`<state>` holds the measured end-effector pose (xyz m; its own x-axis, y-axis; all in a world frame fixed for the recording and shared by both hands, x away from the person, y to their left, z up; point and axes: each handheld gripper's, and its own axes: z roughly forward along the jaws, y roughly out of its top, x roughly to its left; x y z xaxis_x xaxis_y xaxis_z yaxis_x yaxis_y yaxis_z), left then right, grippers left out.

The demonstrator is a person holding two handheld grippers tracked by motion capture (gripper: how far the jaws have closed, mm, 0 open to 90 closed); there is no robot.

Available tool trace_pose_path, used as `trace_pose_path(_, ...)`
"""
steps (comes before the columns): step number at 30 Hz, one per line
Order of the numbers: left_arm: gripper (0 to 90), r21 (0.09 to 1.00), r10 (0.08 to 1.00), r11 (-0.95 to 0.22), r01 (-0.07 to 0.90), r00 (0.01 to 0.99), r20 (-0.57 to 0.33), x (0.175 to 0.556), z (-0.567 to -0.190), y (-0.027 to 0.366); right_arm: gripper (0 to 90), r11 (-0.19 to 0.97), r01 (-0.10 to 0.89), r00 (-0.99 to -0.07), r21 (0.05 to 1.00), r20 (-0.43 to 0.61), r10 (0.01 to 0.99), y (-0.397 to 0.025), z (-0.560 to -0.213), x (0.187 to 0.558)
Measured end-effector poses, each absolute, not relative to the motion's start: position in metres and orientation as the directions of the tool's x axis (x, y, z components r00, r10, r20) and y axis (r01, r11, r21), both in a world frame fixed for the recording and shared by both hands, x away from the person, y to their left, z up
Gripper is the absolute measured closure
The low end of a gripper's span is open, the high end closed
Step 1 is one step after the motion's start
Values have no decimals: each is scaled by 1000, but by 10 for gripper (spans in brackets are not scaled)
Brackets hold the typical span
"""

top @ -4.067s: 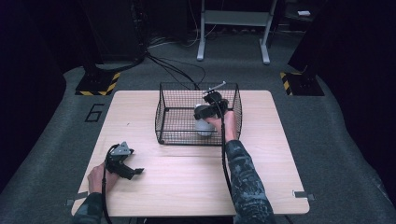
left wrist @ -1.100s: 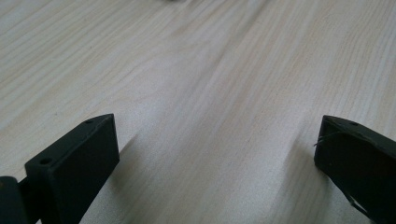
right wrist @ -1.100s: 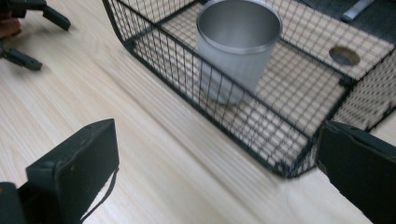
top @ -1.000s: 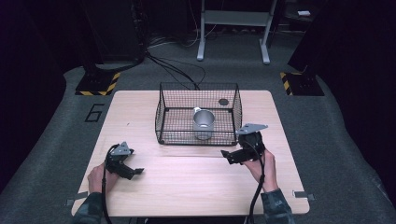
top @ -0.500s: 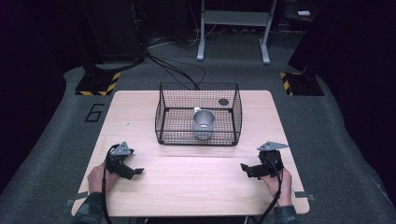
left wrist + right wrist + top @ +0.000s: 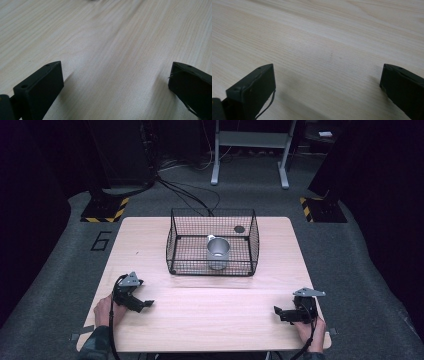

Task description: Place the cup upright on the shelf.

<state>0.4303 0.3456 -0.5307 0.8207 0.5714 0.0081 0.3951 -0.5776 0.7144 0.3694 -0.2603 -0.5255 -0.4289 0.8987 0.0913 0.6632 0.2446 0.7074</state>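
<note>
Centrally, a black wire basket [image 6: 212,245] stands on the far half of the pale wooden table [image 6: 210,320]. Inside it, a metal cup [image 6: 218,252] stands upright toward the right of middle; a small dark round item [image 6: 239,229] lies near the basket's far right corner. Left gripper [image 6: 145,304]: rests at the near left of the table, held by the left hand [image 6: 106,310], jaws spread wide over bare wood, nothing between them. Right gripper [image 6: 279,312]: near right edge, held by the right hand [image 6: 309,330], jaws likewise spread, holding nothing. Both lie well apart from the basket.
</note>
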Motion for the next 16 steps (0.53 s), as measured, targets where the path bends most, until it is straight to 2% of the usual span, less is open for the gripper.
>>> trace_pose_path(4, 0, 713, 572, -579, 396, 820, 9, 430, -531, 346, 0, 285, 638, -409, 715, 2, 912, -262, -530, 367)
trace_pose_path(16, 0, 713, 573, -578, 396, 820, 9, 430, -531, 346, 0, 278, 637, -401, 719, 1, 916, -260, -530, 368)
